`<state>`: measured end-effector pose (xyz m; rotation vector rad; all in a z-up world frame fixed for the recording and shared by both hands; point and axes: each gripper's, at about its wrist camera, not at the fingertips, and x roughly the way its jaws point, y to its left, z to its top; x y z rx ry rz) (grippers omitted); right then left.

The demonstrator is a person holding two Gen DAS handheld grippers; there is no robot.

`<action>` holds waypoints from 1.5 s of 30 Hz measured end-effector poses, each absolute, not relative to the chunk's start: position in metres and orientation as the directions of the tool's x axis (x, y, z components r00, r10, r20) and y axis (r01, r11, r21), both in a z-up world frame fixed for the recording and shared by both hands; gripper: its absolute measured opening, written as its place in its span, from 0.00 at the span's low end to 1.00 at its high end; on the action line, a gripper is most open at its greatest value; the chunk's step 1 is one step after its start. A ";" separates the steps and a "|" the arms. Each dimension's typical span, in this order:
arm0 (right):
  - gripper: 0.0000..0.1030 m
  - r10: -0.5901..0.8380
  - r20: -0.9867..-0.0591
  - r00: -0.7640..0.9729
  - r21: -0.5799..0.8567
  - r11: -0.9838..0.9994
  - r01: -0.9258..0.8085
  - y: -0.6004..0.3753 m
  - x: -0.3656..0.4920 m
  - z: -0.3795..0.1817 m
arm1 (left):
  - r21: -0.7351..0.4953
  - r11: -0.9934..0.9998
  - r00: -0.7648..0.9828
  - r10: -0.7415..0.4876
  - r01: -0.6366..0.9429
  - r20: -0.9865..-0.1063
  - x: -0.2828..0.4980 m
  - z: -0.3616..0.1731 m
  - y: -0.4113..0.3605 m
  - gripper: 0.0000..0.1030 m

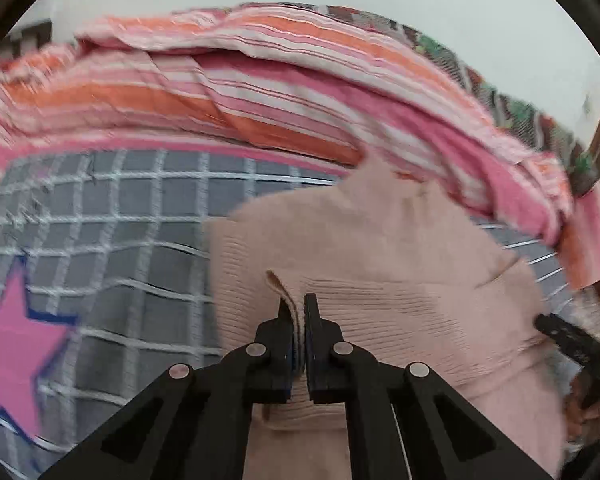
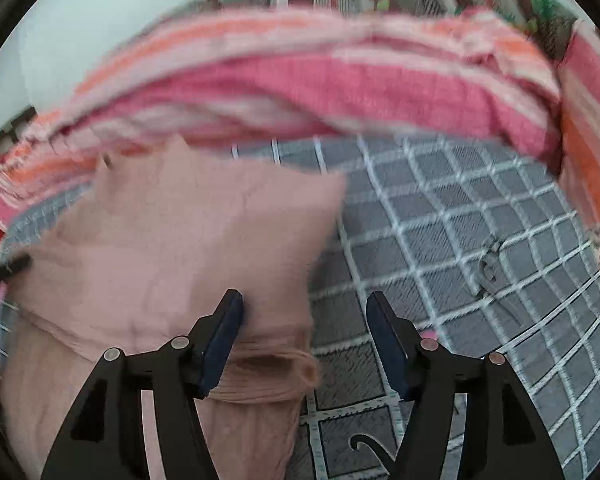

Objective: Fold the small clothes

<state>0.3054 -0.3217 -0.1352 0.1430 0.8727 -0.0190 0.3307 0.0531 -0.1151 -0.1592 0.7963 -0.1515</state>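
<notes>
Pale pink ribbed knit garment (image 1: 380,264) lies partly folded on the grey checked bedspread (image 1: 132,216), toward its far edge. One ribbed hem fold stands raised. A rolled cuff (image 2: 276,376) lies at the near side.

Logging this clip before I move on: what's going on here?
A person with tongs in each hand is folding a pale pink ribbed knit garment on a bed covered by a grey sheet with a white grid pattern. The left tongs are shut on a fold of the knit fabric. The right tongs are open over the garment's edge, holding nothing. A pink, orange and white striped blanket lies bunched behind the garment. Both views are motion-blurred.
</notes>
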 end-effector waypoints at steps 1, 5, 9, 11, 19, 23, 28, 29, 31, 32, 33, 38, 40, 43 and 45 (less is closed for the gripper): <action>0.61 0.062 -0.776 0.628 0.137 0.988 0.072 -0.322 0.308 -0.140 | -0.184 0.980 0.678 -0.185 0.075 -0.711 0.332 -0.120 0.053 0.05; 0.61 0.068 -0.766 0.639 0.151 0.986 0.076 -0.325 0.306 -0.137 | -0.190 0.979 0.637 -0.195 0.078 -0.745 0.328 -0.136 0.056 0.11; 0.62 0.048 -0.723 0.689 0.181 0.976 0.122 -0.338 0.303 -0.123 | -0.203 0.979 0.668 -0.175 0.036 -0.724 0.319 -0.122 0.064 0.40; 0.62 0.046 -0.740 0.671 0.171 0.978 0.122 -0.337 0.310 -0.126 | -0.187 0.981 0.701 -0.161 0.040 -0.695 0.316 -0.119 0.060 0.59; 0.62 -0.011 -0.790 0.613 0.091 0.987 0.134 -0.331 0.318 -0.155 | -0.095 0.995 0.678 -0.087 0.025 -0.730 0.316 -0.147 0.053 0.61; 0.61 -0.060 -0.778 0.625 0.027 0.991 0.129 -0.321 0.317 -0.157 | -0.067 0.998 0.683 -0.064 0.022 -0.727 0.316 -0.150 0.050 0.61; 0.62 -0.046 -0.781 0.623 0.041 0.991 0.125 -0.324 0.318 -0.158 | -0.115 0.993 0.675 -0.102 0.025 -0.731 0.320 -0.153 0.055 0.61; 0.62 -0.047 -0.780 0.624 0.040 0.991 0.124 -0.324 0.317 -0.158 | -0.119 0.992 0.674 -0.106 0.027 -0.731 0.320 -0.153 0.055 0.61; 0.62 -0.052 -0.779 0.625 0.033 0.992 0.123 -0.324 0.318 -0.158 | -0.109 0.994 0.674 -0.100 0.028 -0.732 0.320 -0.154 0.053 0.60; 0.62 -0.055 -0.779 0.625 0.029 0.992 0.123 -0.323 0.319 -0.158 | -0.099 0.995 0.674 -0.093 0.029 -0.733 0.320 -0.154 0.051 0.60; 0.62 -0.059 -0.778 0.625 0.023 0.992 0.123 -0.322 0.319 -0.158 | -0.091 0.995 0.673 -0.088 0.031 -0.734 0.320 -0.154 0.049 0.60; 0.62 -0.051 -0.780 0.624 0.029 0.993 0.117 -0.323 0.320 -0.158 | -0.095 0.995 0.670 -0.093 0.033 -0.736 0.322 -0.154 0.050 0.60; 0.63 -0.043 -0.782 0.622 0.034 0.993 0.112 -0.324 0.320 -0.159 | -0.096 0.995 0.669 -0.094 0.034 -0.737 0.323 -0.154 0.049 0.60; 0.63 -0.045 -0.780 0.624 0.030 0.994 0.108 -0.323 0.322 -0.159 | -0.107 0.994 0.670 -0.104 0.037 -0.735 0.323 -0.153 0.051 0.60; 0.63 -0.044 -0.779 0.625 0.030 0.994 0.107 -0.322 0.323 -0.159 | -0.115 0.993 0.672 -0.111 0.039 -0.732 0.322 -0.153 0.051 0.60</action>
